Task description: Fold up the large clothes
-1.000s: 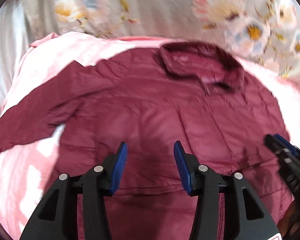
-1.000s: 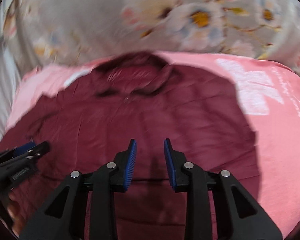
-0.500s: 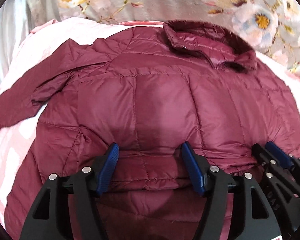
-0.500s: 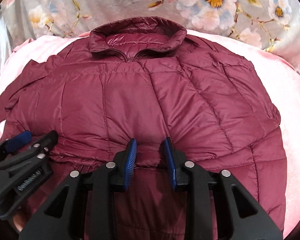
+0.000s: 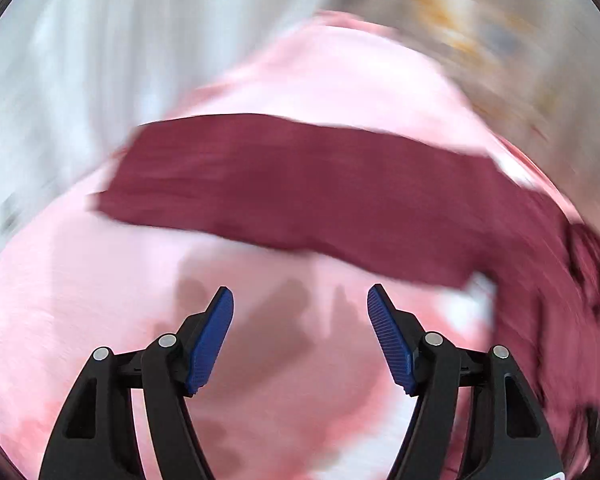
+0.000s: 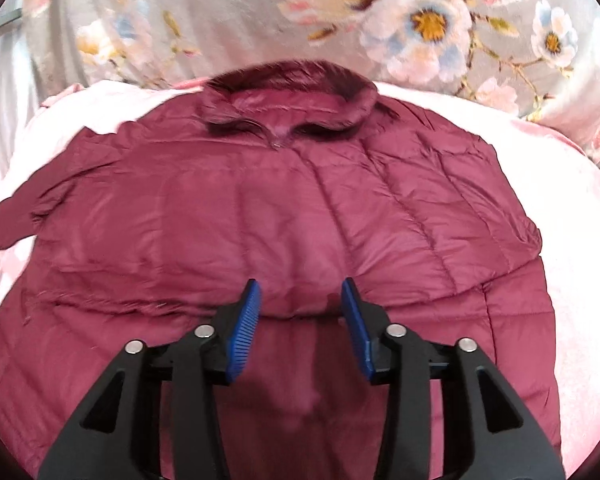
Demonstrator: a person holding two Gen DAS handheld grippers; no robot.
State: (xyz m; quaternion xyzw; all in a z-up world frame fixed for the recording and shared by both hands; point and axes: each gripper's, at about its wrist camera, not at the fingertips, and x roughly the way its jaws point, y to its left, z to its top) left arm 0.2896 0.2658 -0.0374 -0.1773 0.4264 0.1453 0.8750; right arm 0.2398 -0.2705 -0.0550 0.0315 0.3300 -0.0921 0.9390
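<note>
Jacket (image 6: 284, 208) lay flat while our left gripper (image 5: 300, 320) and right gripper (image 6: 300, 312) gaped empty; we judged the slippery sleeve (image 5: 300, 192) might escape a shallow pinch.

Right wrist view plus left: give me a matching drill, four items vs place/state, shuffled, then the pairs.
Items:
1. jacket collar
2. stretched sleeve
3. floral fabric
4. right gripper

Place/state:
A. beyond the pink blanket
B. open, over the jacket's lower body
C. ahead of the open left gripper, blurred
D. far end of the jacket, zip closed

Pairs: 1-D, 2-C, 3-A, 4-B
</note>
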